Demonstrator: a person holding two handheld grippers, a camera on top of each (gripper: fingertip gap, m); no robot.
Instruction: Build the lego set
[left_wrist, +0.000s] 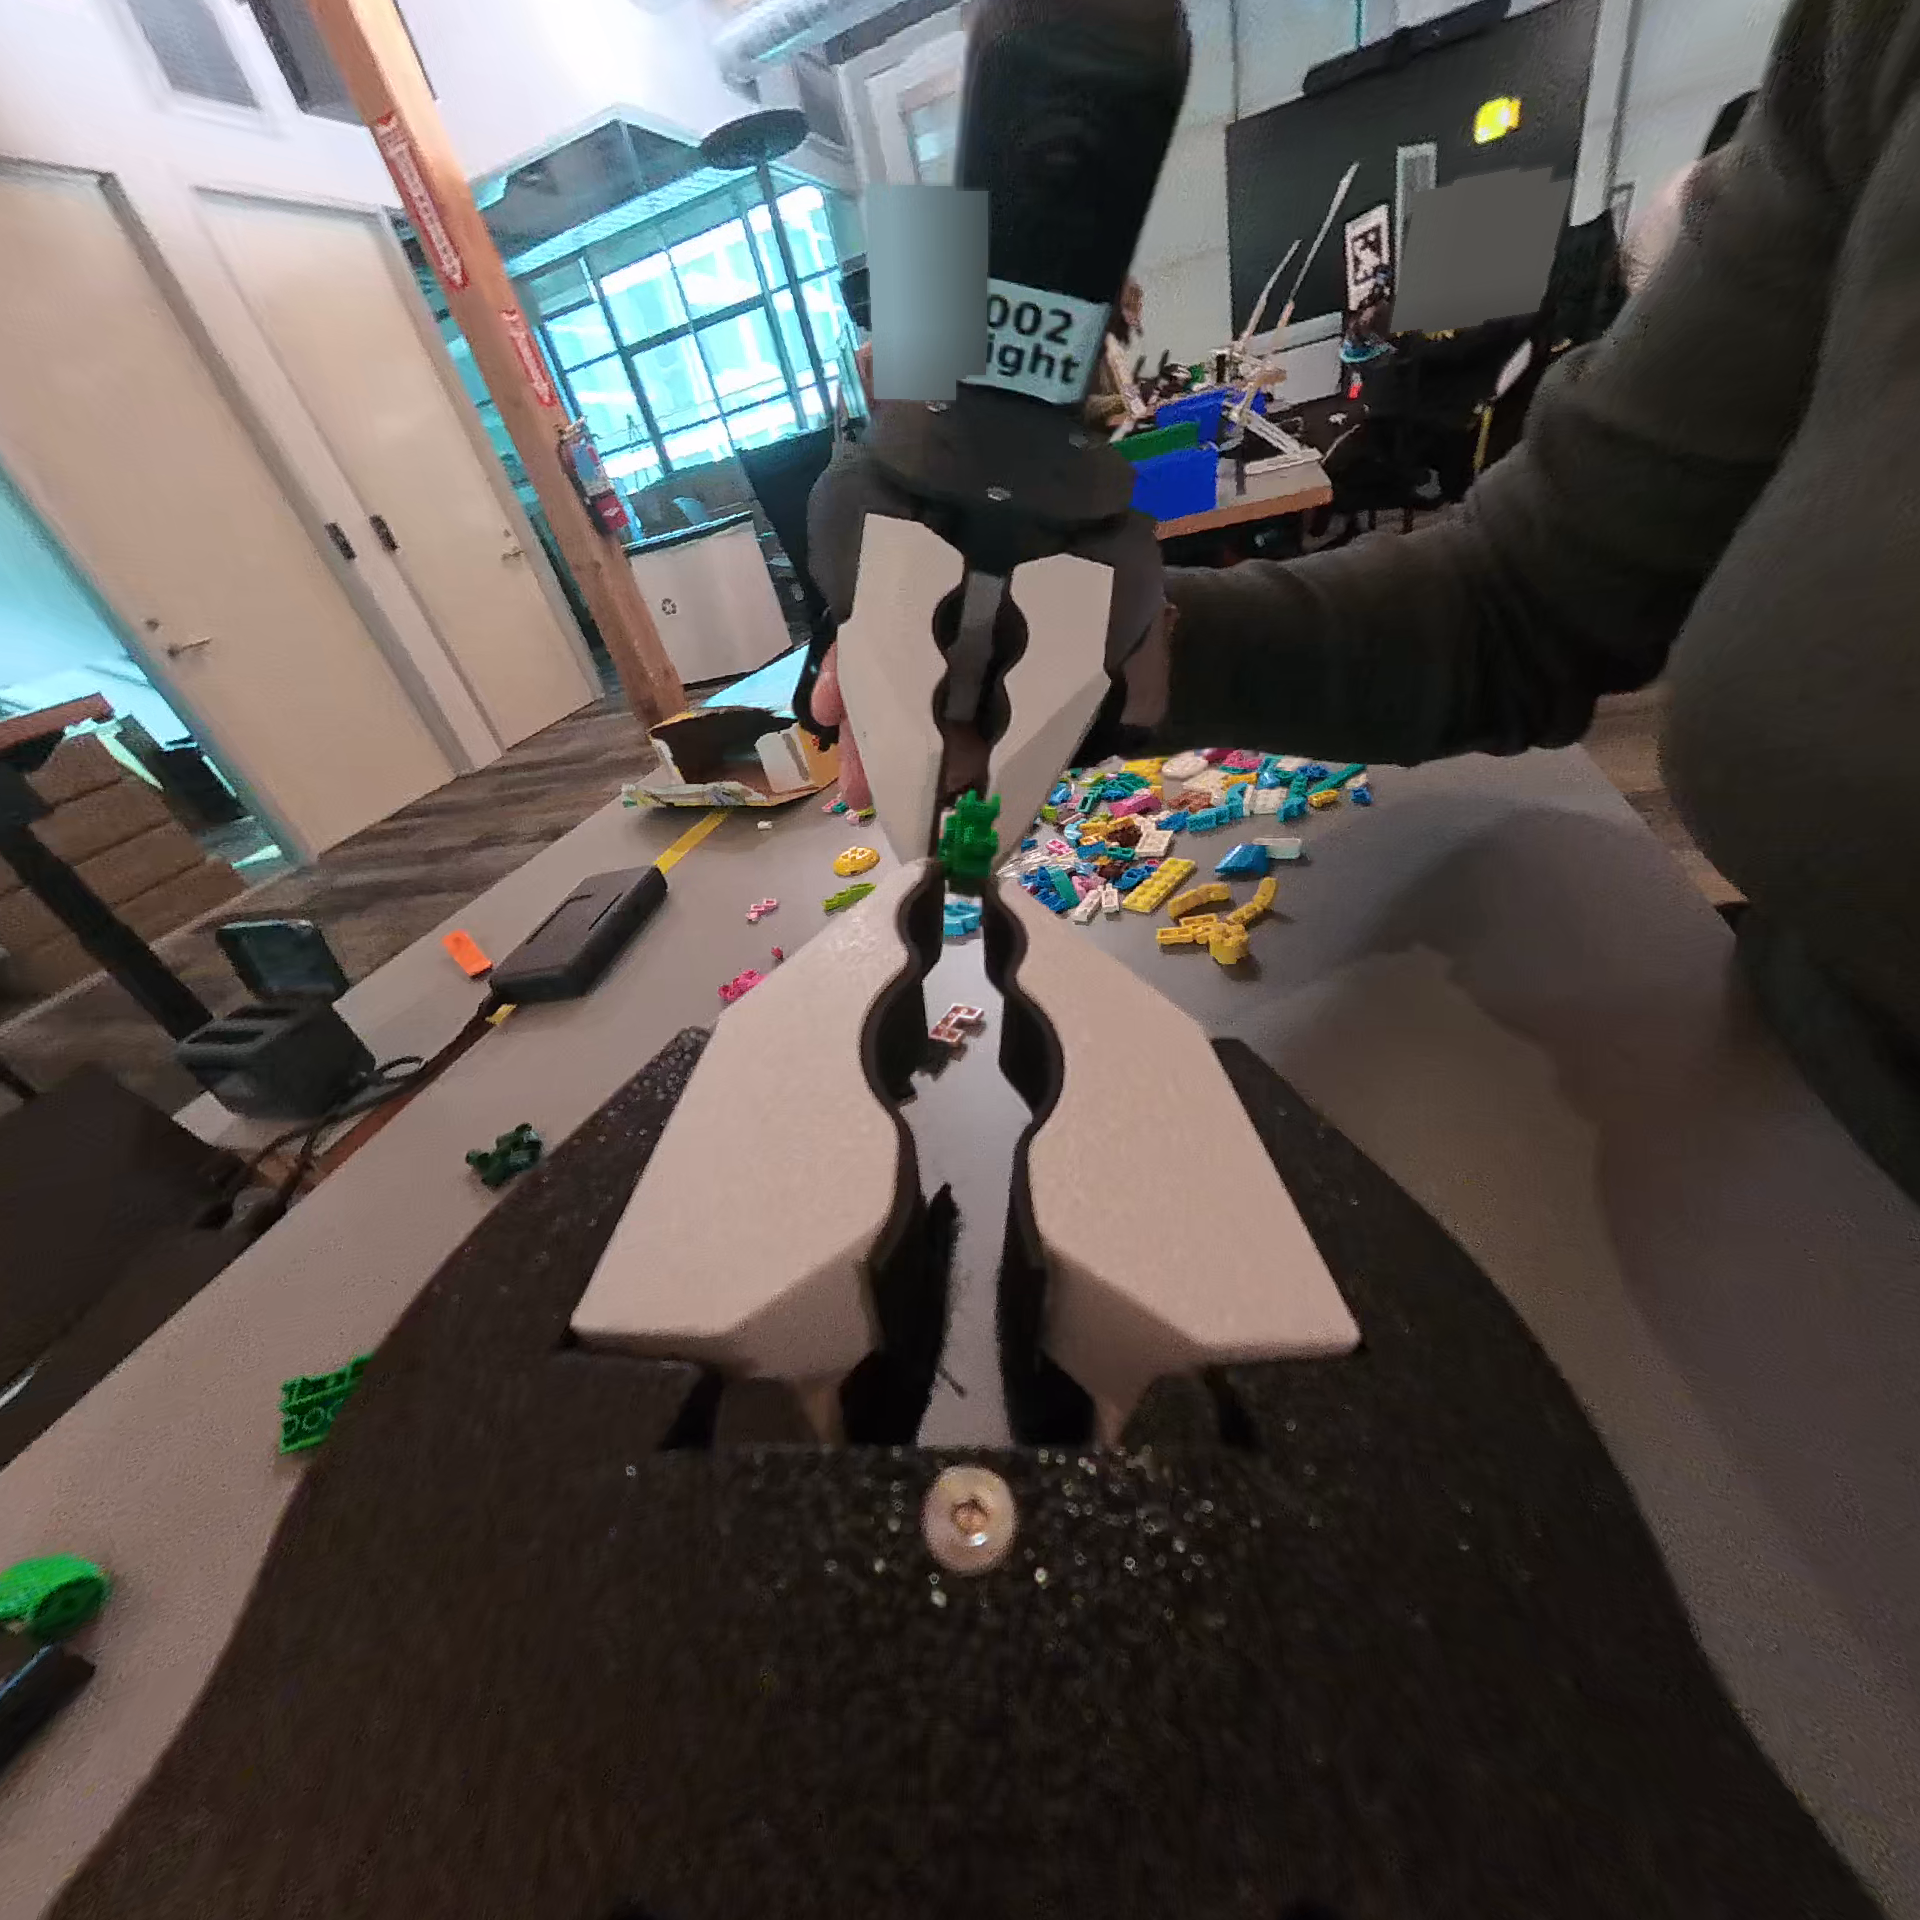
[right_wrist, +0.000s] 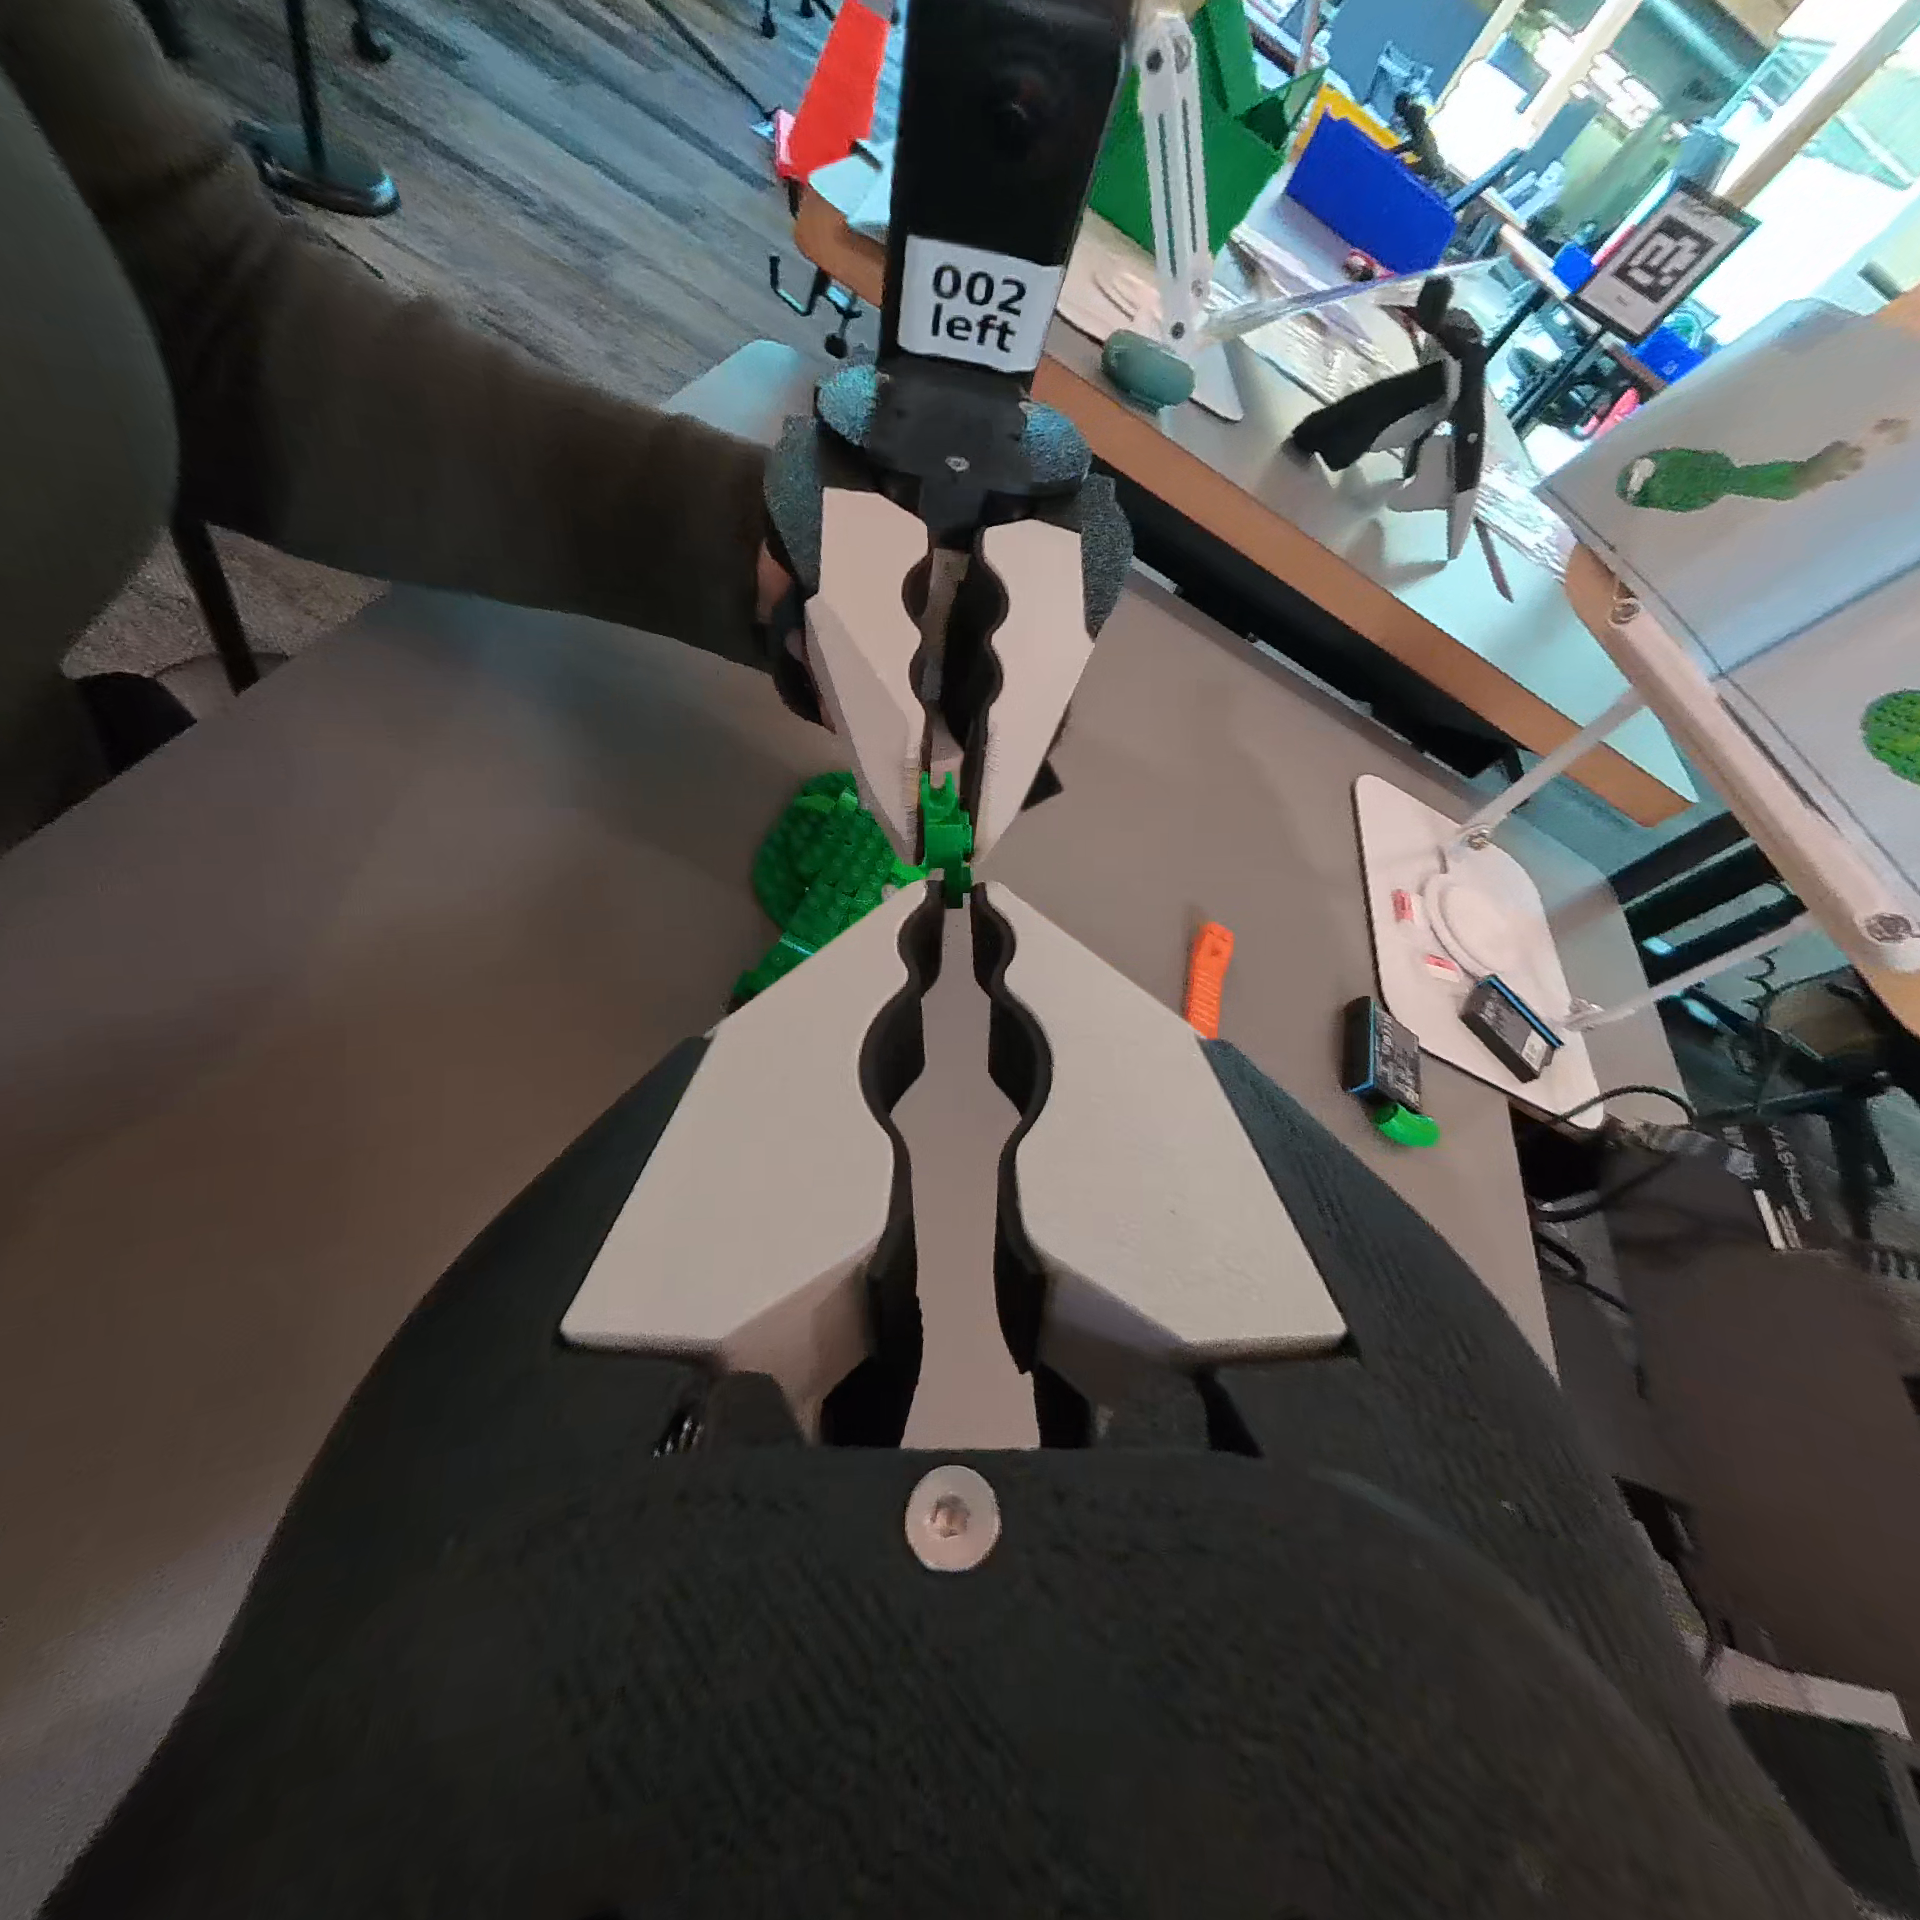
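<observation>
Left gripper (left_wrist: 961, 883): narrowed on the small green lego piece (left_wrist: 968, 836) — held above the table (left_wrist: 1455, 997).
Right gripper (right_wrist: 948, 899): tips met head-on, the same piece pinched.
Green lego build (right_wrist: 826, 862): left, just beyond.
Loose brick pile (left_wrist: 1164, 831): far right.

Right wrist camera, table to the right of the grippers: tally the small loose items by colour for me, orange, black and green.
Orange tool: 1
Black blocks: 2, one on the grey table, one on the white pad
Green piece: 1
Total: 4
</observation>
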